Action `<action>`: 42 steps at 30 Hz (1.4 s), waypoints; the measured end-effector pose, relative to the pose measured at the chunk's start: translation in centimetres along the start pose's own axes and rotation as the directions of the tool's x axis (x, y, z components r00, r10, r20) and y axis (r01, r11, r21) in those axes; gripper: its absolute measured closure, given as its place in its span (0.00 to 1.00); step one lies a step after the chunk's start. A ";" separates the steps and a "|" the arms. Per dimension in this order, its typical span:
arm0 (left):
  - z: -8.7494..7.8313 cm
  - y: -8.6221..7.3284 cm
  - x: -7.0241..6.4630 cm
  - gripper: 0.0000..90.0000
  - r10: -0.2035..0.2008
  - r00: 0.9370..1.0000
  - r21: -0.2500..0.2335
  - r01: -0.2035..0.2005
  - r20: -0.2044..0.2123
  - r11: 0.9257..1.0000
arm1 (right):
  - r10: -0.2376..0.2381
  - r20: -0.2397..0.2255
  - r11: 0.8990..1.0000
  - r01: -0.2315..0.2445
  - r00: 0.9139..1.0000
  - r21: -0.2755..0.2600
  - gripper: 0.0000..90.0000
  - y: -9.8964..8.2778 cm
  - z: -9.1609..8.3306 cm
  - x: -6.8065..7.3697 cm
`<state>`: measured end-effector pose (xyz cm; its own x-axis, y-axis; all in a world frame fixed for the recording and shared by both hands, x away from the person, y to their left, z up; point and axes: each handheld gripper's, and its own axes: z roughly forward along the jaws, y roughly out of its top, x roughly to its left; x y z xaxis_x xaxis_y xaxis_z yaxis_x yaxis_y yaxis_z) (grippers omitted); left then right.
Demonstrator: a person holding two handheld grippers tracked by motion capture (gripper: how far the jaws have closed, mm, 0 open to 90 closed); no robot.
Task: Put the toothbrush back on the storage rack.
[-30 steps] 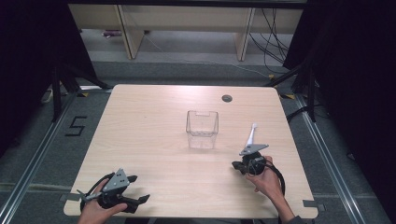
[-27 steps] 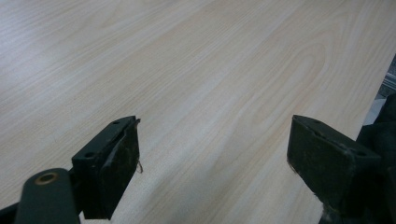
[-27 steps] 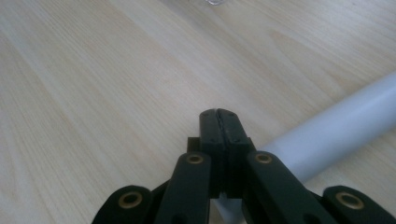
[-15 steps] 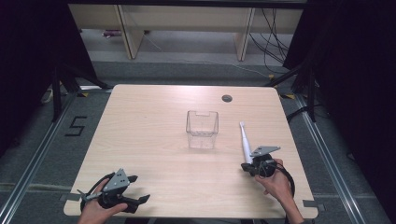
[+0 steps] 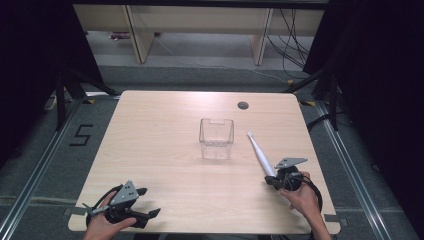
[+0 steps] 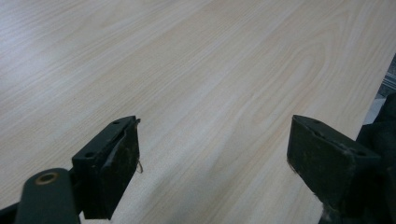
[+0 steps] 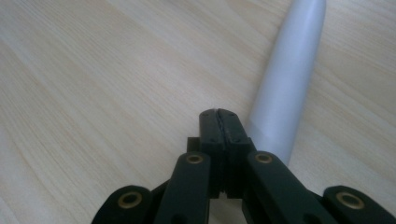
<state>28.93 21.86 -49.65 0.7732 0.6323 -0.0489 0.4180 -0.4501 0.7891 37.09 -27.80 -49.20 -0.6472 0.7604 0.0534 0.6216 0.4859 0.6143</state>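
White plastic tube [image 5: 259,153] is lying right of the clear bin [image 5: 217,138], looking light, stiff, slippery; I'm pinching its flat near end with my right gripper [image 7: 219,114], jaws together, while my left gripper [image 6: 212,154] is resting apart

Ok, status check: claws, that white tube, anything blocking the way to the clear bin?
Left claw open, resting near table edge. Right claw shut, empty, white tube lying beside it. Tube flat on table, tip near clear bin. Nothing between them.
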 end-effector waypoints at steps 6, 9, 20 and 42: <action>0.0 0.0 0.0 0.18 0.004 1.000 0.005 -0.004 -0.001 1.000 | 0.018 0.010 1.000 -0.018 1.000 -0.008 1.00 -0.8 -0.4 -0.8; 0.0 0.0 0.0 0.18 0.005 1.000 0.003 -0.005 -0.002 1.000 | 0.030 0.011 1.000 -0.030 0.999 0.005 1.00 -0.9 -0.7 -1.1; 0.0 0.0 0.0 0.18 0.007 1.000 0.010 -0.007 -0.003 1.000 | 0.050 0.019 0.999 -0.050 0.999 0.001 0.96 -1.6 -1.5 -2.0; 0.1 -0.1 0.1 0.18 -0.005 1.000 0.010 0.005 -0.002 1.000 | -0.045 0.098 0.996 0.037 0.994 0.078 0.59 3.0 -2.8 -2.1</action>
<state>29.00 21.87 -49.84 0.7701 0.6359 -0.0515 0.4264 -0.4529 0.7830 39.04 -29.12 -45.33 -0.6279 0.7766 -0.0516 0.6296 0.5458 0.5529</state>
